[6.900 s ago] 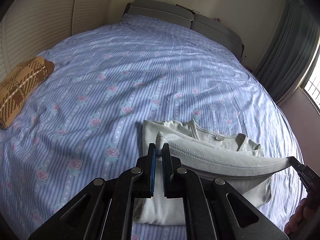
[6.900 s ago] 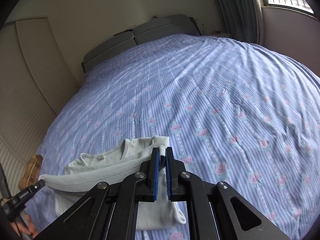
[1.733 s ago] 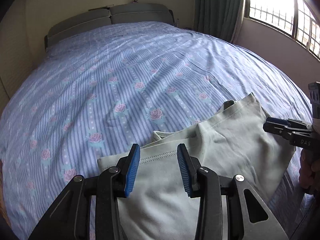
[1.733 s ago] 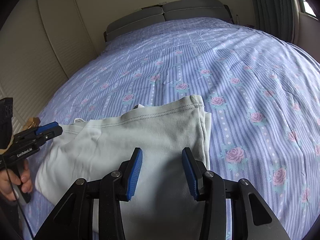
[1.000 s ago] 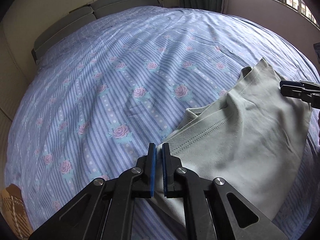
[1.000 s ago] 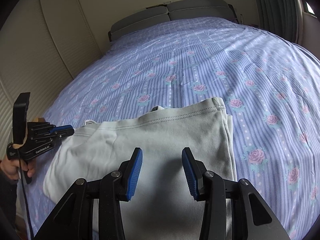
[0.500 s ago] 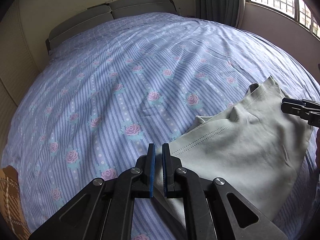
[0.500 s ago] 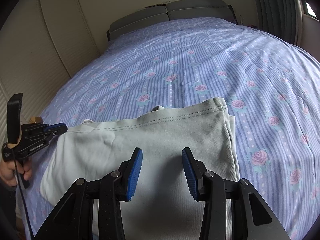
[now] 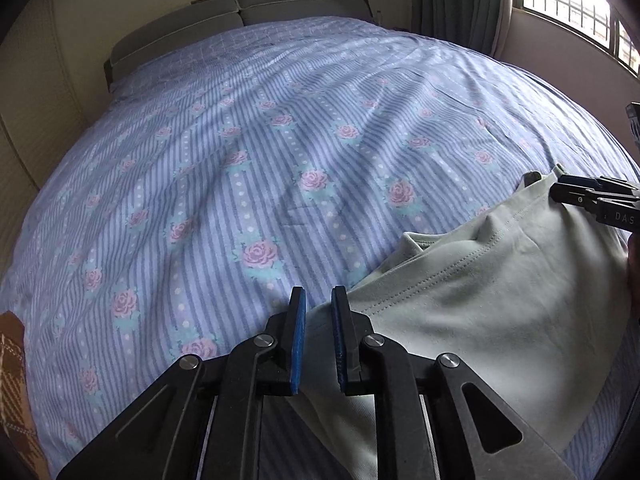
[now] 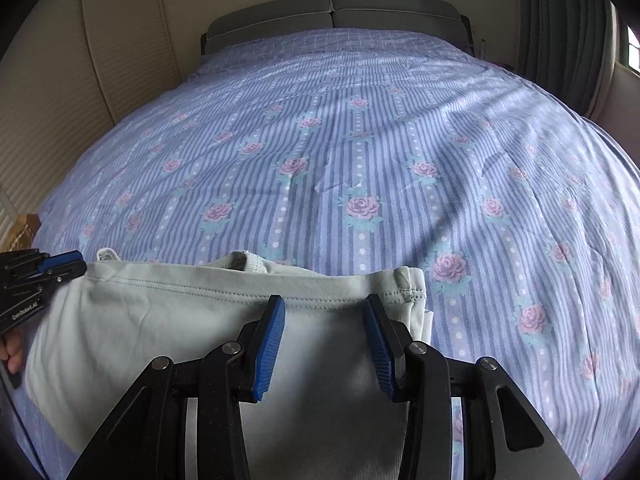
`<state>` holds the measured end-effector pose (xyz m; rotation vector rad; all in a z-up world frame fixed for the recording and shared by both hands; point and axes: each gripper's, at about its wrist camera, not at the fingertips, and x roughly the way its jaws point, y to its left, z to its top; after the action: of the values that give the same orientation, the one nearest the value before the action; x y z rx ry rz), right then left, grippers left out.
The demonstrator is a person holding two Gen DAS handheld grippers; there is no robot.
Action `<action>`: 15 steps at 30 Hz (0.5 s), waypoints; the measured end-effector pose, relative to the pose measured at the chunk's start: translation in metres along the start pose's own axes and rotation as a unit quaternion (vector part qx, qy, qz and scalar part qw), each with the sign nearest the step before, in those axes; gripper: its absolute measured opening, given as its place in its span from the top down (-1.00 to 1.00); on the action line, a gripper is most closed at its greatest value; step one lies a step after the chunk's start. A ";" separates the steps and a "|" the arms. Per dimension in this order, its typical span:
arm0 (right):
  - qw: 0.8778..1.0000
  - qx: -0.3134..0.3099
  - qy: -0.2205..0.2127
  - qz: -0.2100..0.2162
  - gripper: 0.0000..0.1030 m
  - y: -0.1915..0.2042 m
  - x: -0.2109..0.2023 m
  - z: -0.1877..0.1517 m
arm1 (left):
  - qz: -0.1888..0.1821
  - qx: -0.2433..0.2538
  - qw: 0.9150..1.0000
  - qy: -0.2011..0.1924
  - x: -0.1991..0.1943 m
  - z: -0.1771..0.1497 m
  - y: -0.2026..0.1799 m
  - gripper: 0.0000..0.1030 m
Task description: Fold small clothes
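A pale grey-green small garment (image 9: 492, 304) lies folded flat on the bed, at the lower right of the left wrist view and the lower left of the right wrist view (image 10: 168, 332). My left gripper (image 9: 318, 304) hovers at the garment's left corner, jaws slightly parted, with nothing held between the pads. It also shows at the left edge of the right wrist view (image 10: 64, 266). My right gripper (image 10: 324, 312) is open wide over the garment's stitched hem, near its right corner. Its tips show at the right edge of the left wrist view (image 9: 568, 194).
The bed (image 10: 360, 120) has a blue striped sheet with pink roses and a grey headboard (image 10: 332, 16) at the far end. A brown plaid cushion (image 9: 16, 392) lies at the left edge. Curtains and a window (image 9: 560, 4) stand to the right.
My left gripper has let go of the garment's corner and its jaws have parted a little. The right gripper stays open and has moved closer to the hem.
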<state>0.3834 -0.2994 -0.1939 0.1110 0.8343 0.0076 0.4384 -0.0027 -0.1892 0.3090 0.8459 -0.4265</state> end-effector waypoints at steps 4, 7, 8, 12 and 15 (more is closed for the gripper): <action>1.000 -0.005 -0.009 -0.014 0.19 0.008 -0.009 -0.002 | -0.002 -0.013 0.999 -0.031 -0.025 -0.003 -0.004 0.70; 1.000 -0.001 -0.021 -0.003 0.18 0.012 -0.027 -0.008 | -0.005 -0.042 0.997 -0.062 -0.053 -0.008 -0.016 0.46; 1.000 0.003 -0.024 0.000 0.18 0.012 -0.034 -0.012 | -0.007 -0.055 0.996 -0.072 -0.062 -0.011 -0.021 0.23; 0.999 0.038 -0.025 0.002 -0.02 -0.005 -0.059 -0.033 | -0.025 -0.095 0.991 -0.086 -0.081 -0.028 -0.047 0.03; 0.998 0.063 -0.022 0.008 -0.16 -0.024 -0.077 -0.053 | -0.020 -0.102 0.992 -0.068 -0.077 -0.042 -0.066 0.02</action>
<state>0.2918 -0.3225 -0.1748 0.2366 0.7893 -0.0321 0.3345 -0.0240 -0.1620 0.0739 0.7553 -0.3906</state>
